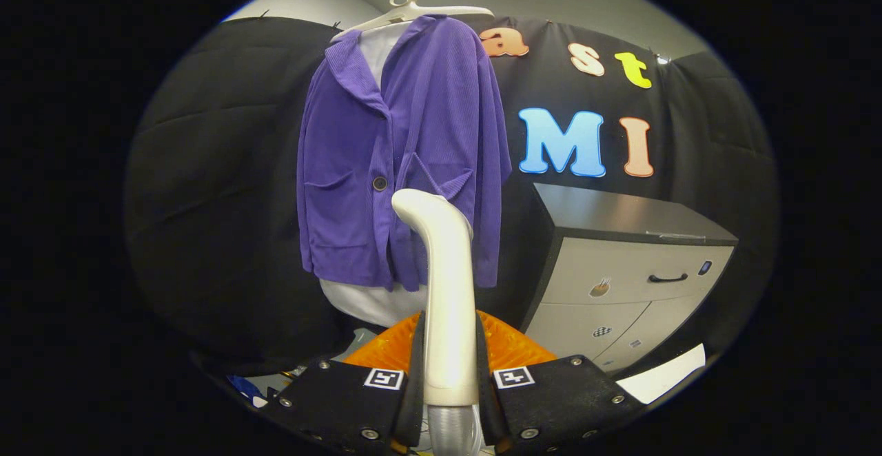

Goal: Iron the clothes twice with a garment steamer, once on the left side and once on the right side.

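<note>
Steamer (446,284) wand stood upright between the gripper (449,380) fingers, both of which pressed on its pale handle, so the tongs were clamped on it. Its bent head reached up in front of the lower hem area of the purple jacket (406,160), close to the button line and the right pocket; whether the head touched the cloth could not be told. Holding the handle low down probably left the head free to travel along the fabric. The jacket hung on a pale hanger (413,12) against the booth's black wall, over a white garment (365,301) that showed at the collar and below the hem, which kept the front flat and open for steaming. An orange object (510,346) lay just beyond the fingers, mostly covered by them, so its kind was unclear. A cabinet (620,270) with drawers stood to the right of the jacket. The hose end below the handle was cut off.
</note>
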`<state>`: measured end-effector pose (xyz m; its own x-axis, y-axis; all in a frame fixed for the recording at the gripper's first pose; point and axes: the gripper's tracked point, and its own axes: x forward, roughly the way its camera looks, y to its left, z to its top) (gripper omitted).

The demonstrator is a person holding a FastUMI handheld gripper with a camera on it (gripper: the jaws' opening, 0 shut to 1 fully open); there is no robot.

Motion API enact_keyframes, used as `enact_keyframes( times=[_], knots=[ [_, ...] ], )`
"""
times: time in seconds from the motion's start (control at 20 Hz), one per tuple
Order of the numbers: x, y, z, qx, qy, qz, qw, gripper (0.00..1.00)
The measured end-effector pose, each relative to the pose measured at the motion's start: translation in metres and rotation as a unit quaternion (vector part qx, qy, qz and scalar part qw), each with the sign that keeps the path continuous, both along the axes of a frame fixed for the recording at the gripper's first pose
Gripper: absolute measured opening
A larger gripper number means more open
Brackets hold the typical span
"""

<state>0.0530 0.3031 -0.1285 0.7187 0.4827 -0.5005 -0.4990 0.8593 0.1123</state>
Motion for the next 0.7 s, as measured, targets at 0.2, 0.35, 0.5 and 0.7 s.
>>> enact_keyframes(
  times=[0.2,0.35,0.5,0.7],
  knots=[
    [-0.014,-0.001,-0.029,-0.020,0.019,0.012,1.000,0.33],
    [-0.021,-0.004,-0.045,-0.032,0.032,0.016,0.999,0.33],
    [-0.027,-0.006,-0.050,-0.036,0.038,0.017,0.999,0.33],
    [-0.025,-0.011,-0.019,-0.013,0.018,0.011,1.000,0.33]
  ],
)
